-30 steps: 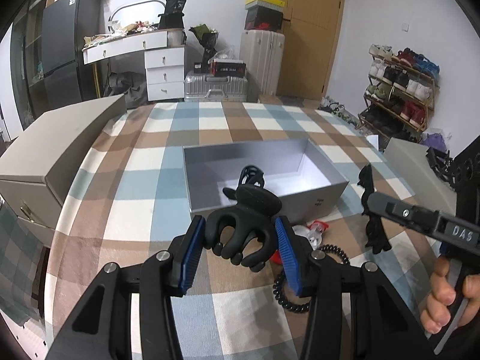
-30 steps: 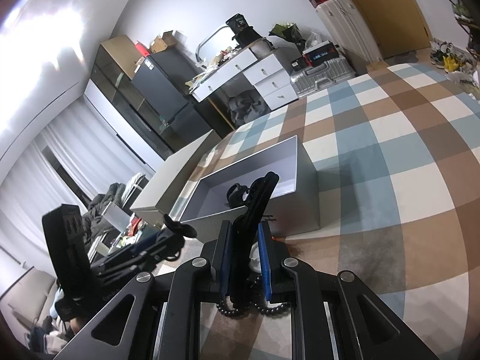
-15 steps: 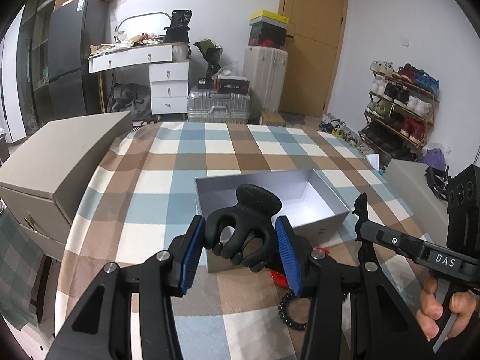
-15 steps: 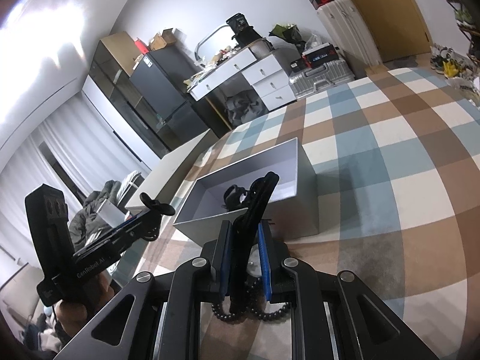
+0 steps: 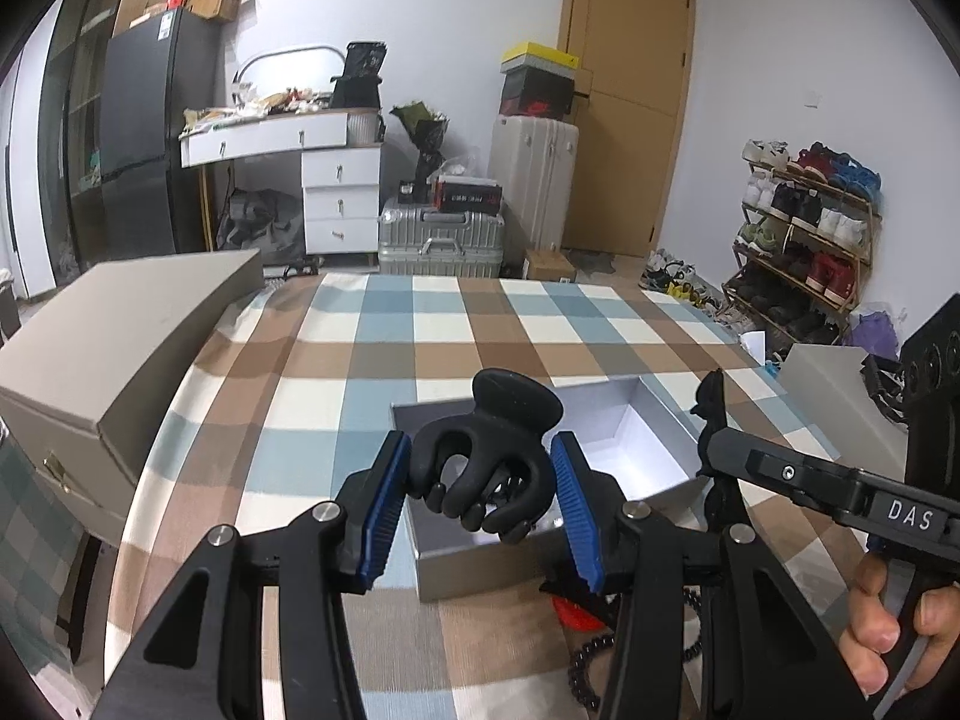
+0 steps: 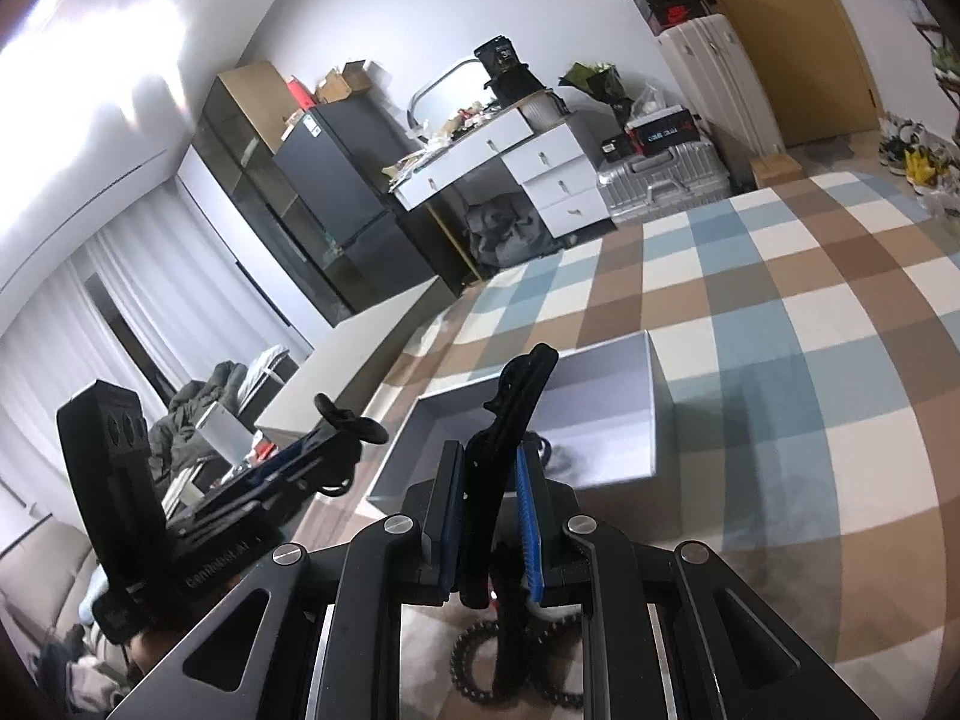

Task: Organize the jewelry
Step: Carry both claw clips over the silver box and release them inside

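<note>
My left gripper is shut on a black claw hair clip and holds it above the near edge of an open grey box. My right gripper is shut on a flat black hair clip, held upright just short of the same box. A dark item lies on the box's white floor. A black beaded bracelet and a red item lie on the checked cloth in front of the box. The bracelet also shows in the right wrist view.
A large beige case stands at the table's left edge. The checked tablecloth stretches behind the box. A white box sits at the right. Suitcases, a desk and a shoe rack stand beyond the table.
Both grippers have risen and tilted up with their clips still held. The box now sits lower in both views.
</note>
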Motion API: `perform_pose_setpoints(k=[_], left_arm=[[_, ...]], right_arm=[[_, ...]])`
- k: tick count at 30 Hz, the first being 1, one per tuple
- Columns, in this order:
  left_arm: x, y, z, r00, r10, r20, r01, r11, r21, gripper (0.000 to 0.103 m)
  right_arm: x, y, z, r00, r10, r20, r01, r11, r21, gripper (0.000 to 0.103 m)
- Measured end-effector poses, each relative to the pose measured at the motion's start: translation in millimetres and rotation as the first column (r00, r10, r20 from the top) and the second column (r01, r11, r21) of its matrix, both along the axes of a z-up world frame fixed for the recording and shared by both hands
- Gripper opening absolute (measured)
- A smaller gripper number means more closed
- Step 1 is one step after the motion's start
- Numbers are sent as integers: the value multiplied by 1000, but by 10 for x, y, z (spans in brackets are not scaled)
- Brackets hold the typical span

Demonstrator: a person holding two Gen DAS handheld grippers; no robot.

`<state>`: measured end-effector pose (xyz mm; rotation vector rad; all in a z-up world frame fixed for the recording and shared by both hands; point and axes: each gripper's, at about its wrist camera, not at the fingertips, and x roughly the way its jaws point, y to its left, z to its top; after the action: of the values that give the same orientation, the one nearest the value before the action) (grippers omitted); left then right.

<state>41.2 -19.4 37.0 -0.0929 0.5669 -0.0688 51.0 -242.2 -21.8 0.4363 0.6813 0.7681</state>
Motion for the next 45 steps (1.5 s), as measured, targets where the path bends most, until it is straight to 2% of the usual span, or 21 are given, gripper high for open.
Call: perform_pose_setpoints(k=[8, 12, 21, 25, 34, 36, 41, 45], left_arm=[[109, 5, -78, 1000, 19, 16, -19, 1000, 2, 42], [173, 12, -109, 999, 9, 50, -9, 1000, 6, 42], [171, 60, -158, 999, 11, 50, -8, 999, -53, 42], [163, 3, -174, 998, 4, 56, -2, 1000, -27, 42], [203, -15, -250, 1000, -12, 6, 13, 999, -31, 42], [219, -28, -268, 1000, -4, -7, 4, 1000, -17, 42], [216, -44, -294, 1000, -5, -16, 5, 1000, -3, 42], [207, -65, -297, 1000, -6, -17, 6, 1000, 12, 42]], right_arm=[[187, 54, -3, 999, -33, -37, 35, 998, 55, 16], [272, 58, -5, 996, -74, -46, 77, 995, 70, 17], [390, 122, -105, 992, -104, -75, 106, 994, 28, 17], [412, 137, -146, 991, -110, -80, 112, 994, 22, 16], [509, 154, -246, 985, -125, -118, 125, 992, -13, 16], [511, 182, -265, 986, -117, -118, 114, 993, -27, 11], [498, 192, -270, 987, -104, -122, 102, 994, -28, 11], [455, 226, -257, 989, -96, -109, 87, 992, -87, 14]])
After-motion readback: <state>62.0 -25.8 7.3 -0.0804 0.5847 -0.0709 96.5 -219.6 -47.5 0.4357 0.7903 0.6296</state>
